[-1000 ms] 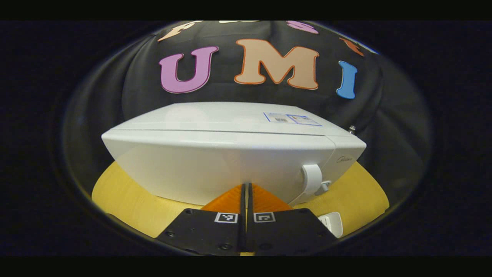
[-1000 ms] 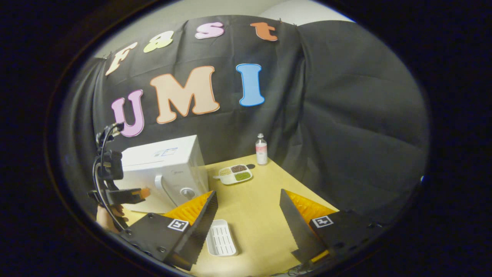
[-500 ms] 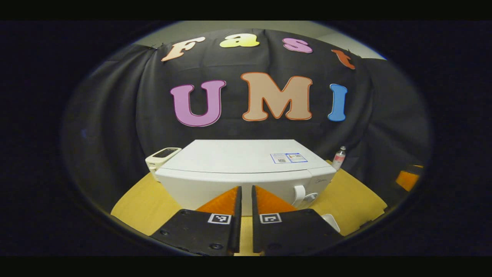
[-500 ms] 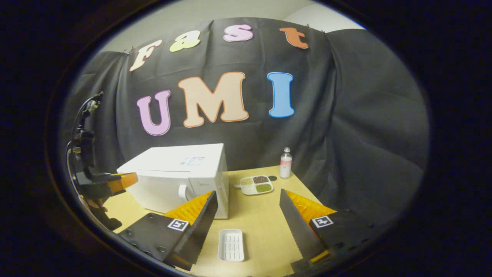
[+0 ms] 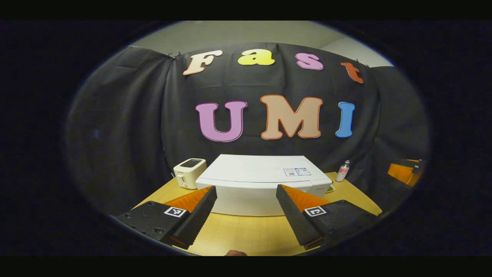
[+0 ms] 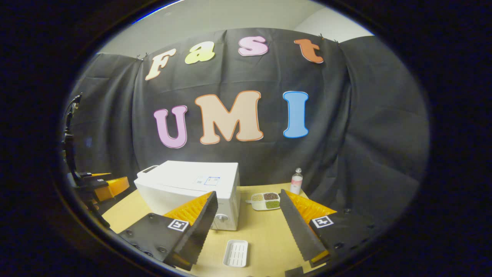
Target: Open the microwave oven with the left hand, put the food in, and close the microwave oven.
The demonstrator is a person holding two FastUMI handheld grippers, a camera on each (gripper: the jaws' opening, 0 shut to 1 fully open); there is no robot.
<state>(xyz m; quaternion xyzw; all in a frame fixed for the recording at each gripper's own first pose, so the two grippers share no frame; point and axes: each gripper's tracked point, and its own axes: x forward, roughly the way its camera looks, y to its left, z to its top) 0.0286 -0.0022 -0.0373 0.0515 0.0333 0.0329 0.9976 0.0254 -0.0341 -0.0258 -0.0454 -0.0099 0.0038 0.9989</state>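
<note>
The left claw [image 5: 246, 215] is shown wide apart and empty, held back from the microwave oven [image 5: 261, 184] above the front of the table [image 5: 246, 234]. One second ago its fingers were pressed together close against the oven's white door; half a second ago a narrow gap had appeared and the oven stood farther off. The claw has thus been withdrawn and spread. The door is seen shut, so either the closing push has just been completed or the opening has yet to begin; which of the two cannot be told.

The right claw [image 6: 246, 227] is likewise held wide and empty, with a white ridged tray [image 6: 236, 253] lying on the table between its fingers. The oven [image 6: 192, 184] is seen to its left, the door knob [image 6: 221, 217] just beyond the left finger. A divided dish of food [image 6: 265, 201] rests on the table beside the oven, outside it, with a small bottle [image 6: 296, 181] just behind. If this dish is the food meant, it remains to be loaded.

A white toaster [image 5: 189, 173] stands at the oven's far left corner. Nothing is seen between either claw and the oven door.
</note>
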